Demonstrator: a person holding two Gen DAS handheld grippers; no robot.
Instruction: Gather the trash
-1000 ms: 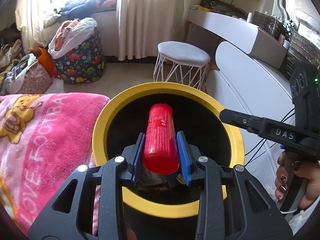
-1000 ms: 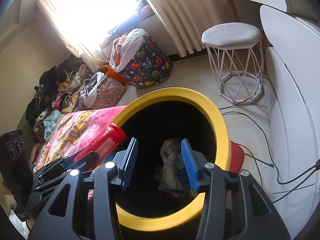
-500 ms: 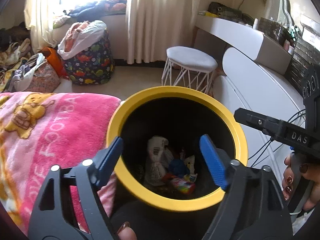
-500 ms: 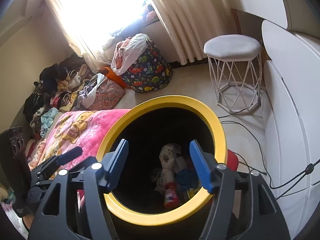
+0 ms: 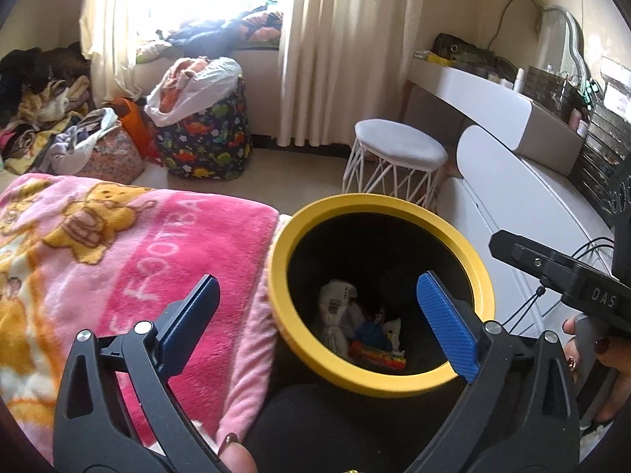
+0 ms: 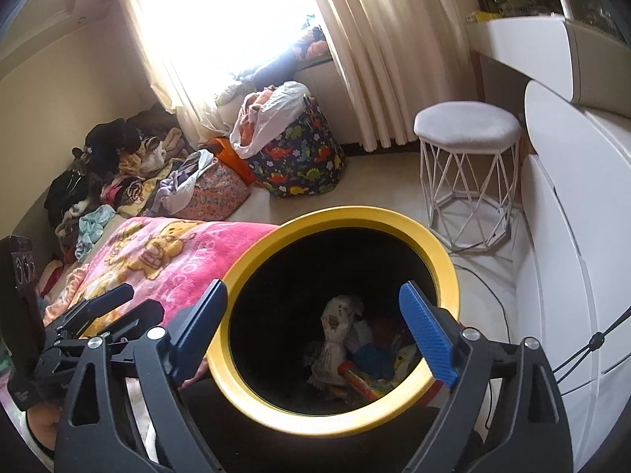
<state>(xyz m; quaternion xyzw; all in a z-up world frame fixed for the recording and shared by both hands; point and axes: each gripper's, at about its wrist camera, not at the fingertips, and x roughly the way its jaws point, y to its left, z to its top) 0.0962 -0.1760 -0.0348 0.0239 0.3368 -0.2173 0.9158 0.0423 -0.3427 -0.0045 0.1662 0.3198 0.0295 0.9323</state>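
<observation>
A black bin with a yellow rim [image 5: 378,198] [image 6: 355,213] stands below both grippers. At its bottom lie a crumpled white paper [image 5: 335,303] [image 6: 339,327], a red can [image 5: 374,354] [image 6: 359,382] and a blue scrap [image 5: 370,331]. My left gripper [image 5: 317,280] hangs over the bin's left side, its jaws opening wide with nothing between them. Above the mouth, my right gripper [image 6: 313,285] is also opening and holds nothing. Its black finger [image 5: 552,272] shows at the right of the left wrist view.
A pink cartoon blanket [image 5: 118,256] lies against the bin's left side. Beyond it are a white wire stool [image 5: 398,149], a dinosaur-print bag [image 5: 205,138], heaps of clothes [image 6: 118,181], a white cabinet [image 5: 532,205] on the right and cables [image 6: 493,287] on the floor.
The left gripper let go of the red can, which now lies in the bin. Both pairs of jaws spread wide, and both grippers drew up and back from the bin.
</observation>
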